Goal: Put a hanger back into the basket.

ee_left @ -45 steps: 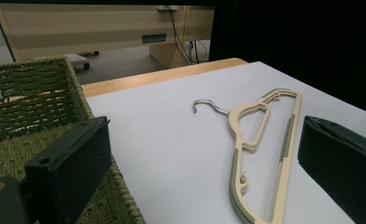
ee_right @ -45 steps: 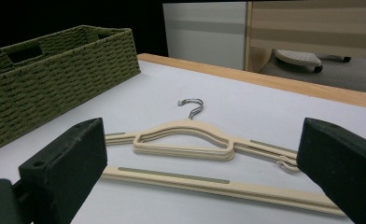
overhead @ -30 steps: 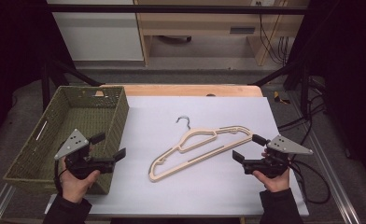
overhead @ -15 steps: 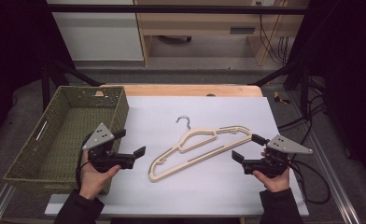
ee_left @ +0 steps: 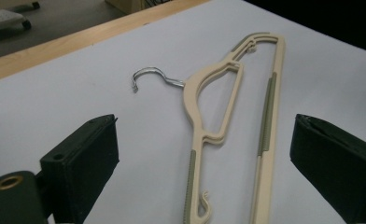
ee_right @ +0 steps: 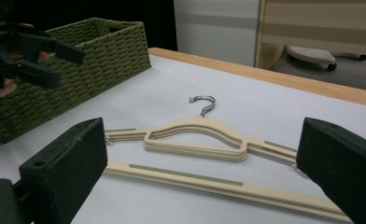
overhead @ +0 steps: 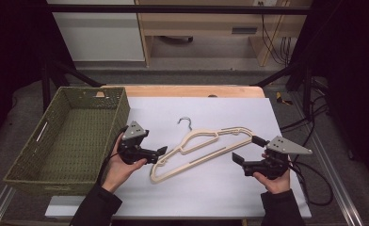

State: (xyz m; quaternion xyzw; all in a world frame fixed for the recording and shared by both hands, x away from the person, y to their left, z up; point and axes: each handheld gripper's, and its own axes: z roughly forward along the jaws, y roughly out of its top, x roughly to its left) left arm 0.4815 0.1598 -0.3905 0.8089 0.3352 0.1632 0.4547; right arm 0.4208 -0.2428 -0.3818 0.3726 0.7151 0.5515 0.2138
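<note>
I hold my left tool (overhead: 162,151) just beside the lower left end of the cream hanger (overhead: 202,149), its jaws spread wide and gripping nothing. In the left gripper view the hanger (ee_left: 228,116) lies flat on the white counter (ee_left: 78,93) between and beyond my two black jaws, with its metal hook (ee_left: 149,77) pointing to the far side. The jaws are close to the hanger's near end but do not touch it.

My right tool (overhead: 236,158) sits near the right end of the hanger, also wide open and empty. In the right gripper view the hanger (ee_right: 204,140) stretches across the counter ahead of the jaws, its long bottom bar nearest to me and its hook (ee_right: 203,103) at the far side.

The hanger lies near the middle of the counter (overhead: 229,188), tilted so that its left end is nearer to me than its right end. It looks like two hangers stacked, though I cannot tell for sure.

A green woven basket (overhead: 55,160) stands at the left edge of the counter, just beside my left hand (overhead: 119,165). In the right gripper view that basket (ee_right: 92,70) shows at the far left, with my left tool (ee_right: 59,65) in front of it.
</note>
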